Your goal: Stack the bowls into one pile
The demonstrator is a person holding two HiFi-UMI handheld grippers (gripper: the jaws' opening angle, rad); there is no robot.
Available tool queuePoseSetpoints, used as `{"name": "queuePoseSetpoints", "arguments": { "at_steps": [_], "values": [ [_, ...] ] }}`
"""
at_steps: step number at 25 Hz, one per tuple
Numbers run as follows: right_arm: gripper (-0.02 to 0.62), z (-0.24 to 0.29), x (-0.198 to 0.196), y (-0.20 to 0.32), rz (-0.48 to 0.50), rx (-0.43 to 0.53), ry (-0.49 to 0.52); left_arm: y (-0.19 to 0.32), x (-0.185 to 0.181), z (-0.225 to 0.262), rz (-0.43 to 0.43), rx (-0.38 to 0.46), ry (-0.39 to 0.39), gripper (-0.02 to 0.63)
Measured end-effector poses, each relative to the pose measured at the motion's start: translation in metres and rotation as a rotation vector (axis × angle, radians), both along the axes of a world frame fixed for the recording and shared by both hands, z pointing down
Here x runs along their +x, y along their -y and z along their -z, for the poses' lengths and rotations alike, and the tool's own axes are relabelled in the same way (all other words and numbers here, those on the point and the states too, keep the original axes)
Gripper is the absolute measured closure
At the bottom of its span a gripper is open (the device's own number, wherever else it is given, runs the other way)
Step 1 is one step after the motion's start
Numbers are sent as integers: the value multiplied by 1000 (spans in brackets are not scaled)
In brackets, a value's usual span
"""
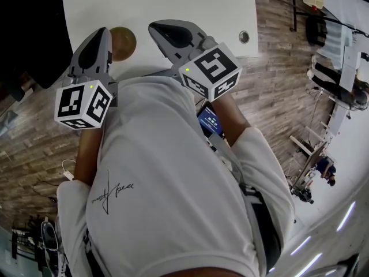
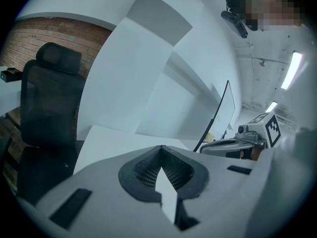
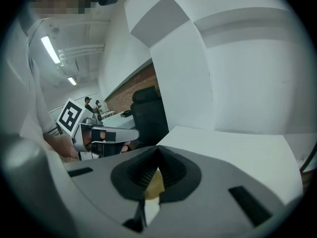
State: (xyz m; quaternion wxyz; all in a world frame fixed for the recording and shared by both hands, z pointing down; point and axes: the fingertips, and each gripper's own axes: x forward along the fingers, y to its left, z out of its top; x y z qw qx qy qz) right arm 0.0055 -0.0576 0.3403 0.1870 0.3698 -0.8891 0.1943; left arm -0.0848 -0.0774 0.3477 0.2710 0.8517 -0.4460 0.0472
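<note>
White surface (image 1: 173, 4) is showing just one brownish bowl (image 1: 124, 39), half hidden, so stacking progress is looking unclear. Left hand-held gripper (image 2: 161, 150) and right hand-held gripper (image 3: 158, 150) are hovering pressed together, empty.

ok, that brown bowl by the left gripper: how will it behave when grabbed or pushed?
The bowl looks small, round and smooth, so probably rigid and light; a rim pinch might slip. It sits on the white table, partly hidden behind the left gripper, so a push would likely slide it, not tip it.
</note>
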Motion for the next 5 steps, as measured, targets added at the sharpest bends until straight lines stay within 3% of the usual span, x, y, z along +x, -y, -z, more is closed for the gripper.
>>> {"name": "queuePoseSetpoints", "arguments": {
  "at_steps": [5],
  "values": [
    [588,-1,1,-3,2,-6,3,-3,2,0,-2,-6,-1,603]
  ]
}}
